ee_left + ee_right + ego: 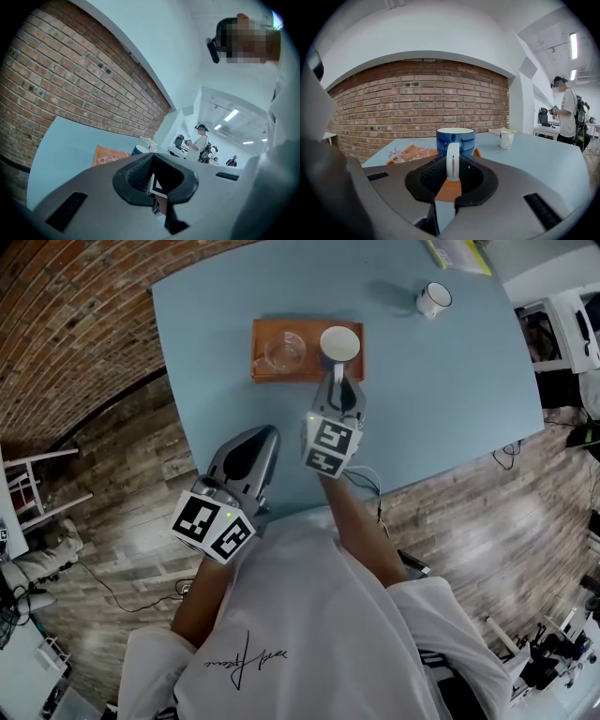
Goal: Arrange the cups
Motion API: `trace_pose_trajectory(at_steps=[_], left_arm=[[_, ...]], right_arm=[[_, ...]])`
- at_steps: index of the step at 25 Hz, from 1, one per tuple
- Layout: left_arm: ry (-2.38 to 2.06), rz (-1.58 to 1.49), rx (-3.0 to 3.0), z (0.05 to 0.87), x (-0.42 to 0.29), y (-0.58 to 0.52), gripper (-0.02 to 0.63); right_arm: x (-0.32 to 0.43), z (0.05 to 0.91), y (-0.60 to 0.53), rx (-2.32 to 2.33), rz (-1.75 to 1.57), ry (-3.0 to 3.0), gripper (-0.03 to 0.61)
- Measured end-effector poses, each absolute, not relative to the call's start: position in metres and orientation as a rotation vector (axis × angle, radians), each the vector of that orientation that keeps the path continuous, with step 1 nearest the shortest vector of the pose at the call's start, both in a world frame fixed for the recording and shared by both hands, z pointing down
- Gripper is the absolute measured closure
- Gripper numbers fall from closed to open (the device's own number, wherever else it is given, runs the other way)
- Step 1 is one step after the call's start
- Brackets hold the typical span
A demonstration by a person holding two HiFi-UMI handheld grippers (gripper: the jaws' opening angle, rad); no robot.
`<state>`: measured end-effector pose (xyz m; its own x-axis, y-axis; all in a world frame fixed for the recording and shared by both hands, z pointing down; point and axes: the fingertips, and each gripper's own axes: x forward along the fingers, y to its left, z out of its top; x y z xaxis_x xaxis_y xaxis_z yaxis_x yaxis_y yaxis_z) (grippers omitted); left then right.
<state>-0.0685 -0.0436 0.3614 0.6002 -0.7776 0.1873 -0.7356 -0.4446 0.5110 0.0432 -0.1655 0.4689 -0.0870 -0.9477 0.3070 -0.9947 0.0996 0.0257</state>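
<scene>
An orange tray (309, 369) lies on the light-blue table (450, 381). A clear glass cup (284, 350) stands on its left half. At the tray's right end is a blue mug (338, 343) with a white inside. My right gripper (336, 382) is shut on that mug's white handle (453, 161), with the blue mug (455, 139) just beyond the jaws and the glass cup (408, 150) to its left. My left gripper (264, 433) hangs shut and empty over the table's near edge, short of the tray (110, 154).
A white mug (433, 299) stands alone at the table's far right, and the same white mug (505, 139) shows in the right gripper view. Yellow papers (457, 254) lie at the far edge. A brick wall runs along the left. A person (567, 110) stands far off.
</scene>
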Motion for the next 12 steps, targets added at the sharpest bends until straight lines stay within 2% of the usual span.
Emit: trace_pose_trajectory(at_steps=[12], left_arm=[[-1.193,-0.073,2.25,0.3711,-0.074,-0.0459,0.604]], right_arm=[[0.0414,0.4755,-0.164,1.973,0.272,-2.117,0.517]])
